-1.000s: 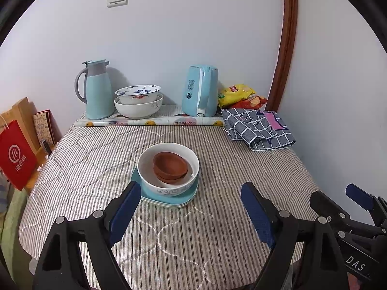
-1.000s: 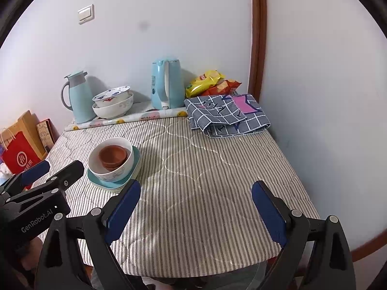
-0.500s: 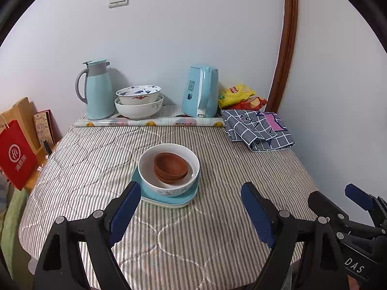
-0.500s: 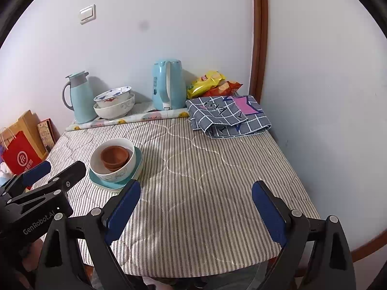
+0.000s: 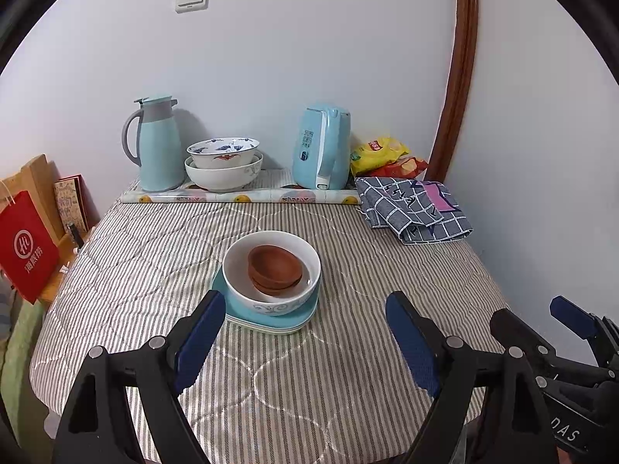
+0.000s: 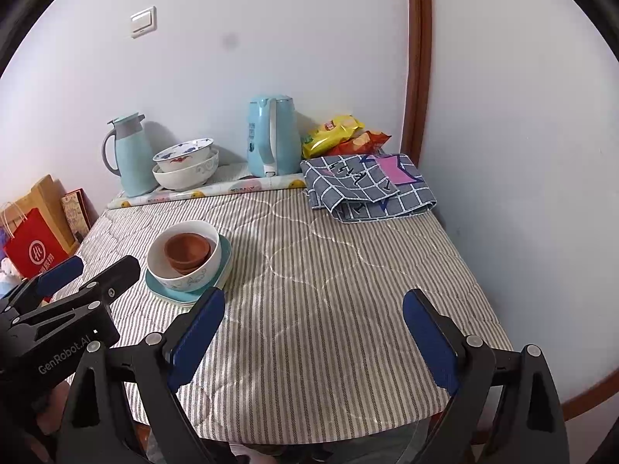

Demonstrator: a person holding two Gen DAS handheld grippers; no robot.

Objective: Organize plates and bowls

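Note:
A white bowl (image 5: 240, 270) holds two nested brown bowls (image 5: 274, 266) and stands on stacked teal plates (image 5: 271, 323) in the middle of the striped table. The stack also shows in the right wrist view (image 6: 185, 282). Two more white patterned bowls (image 5: 224, 172) are nested at the back by the wall. My left gripper (image 5: 305, 342) is open and empty, held back near the table's front edge, just short of the stack. My right gripper (image 6: 313, 338) is open and empty, to the right of the stack over the front of the table.
At the back stand a light blue thermos jug (image 5: 158, 147), a light blue kettle (image 5: 323, 150), snack bags (image 5: 381, 154) and a folded checked cloth (image 5: 414, 208). A red paper bag (image 5: 27, 247) stands beside the table's left edge. The wall is close on the right.
Both grippers have drawn back slightly from the table; the stack looks a little farther away. Nothing on the table has moved.

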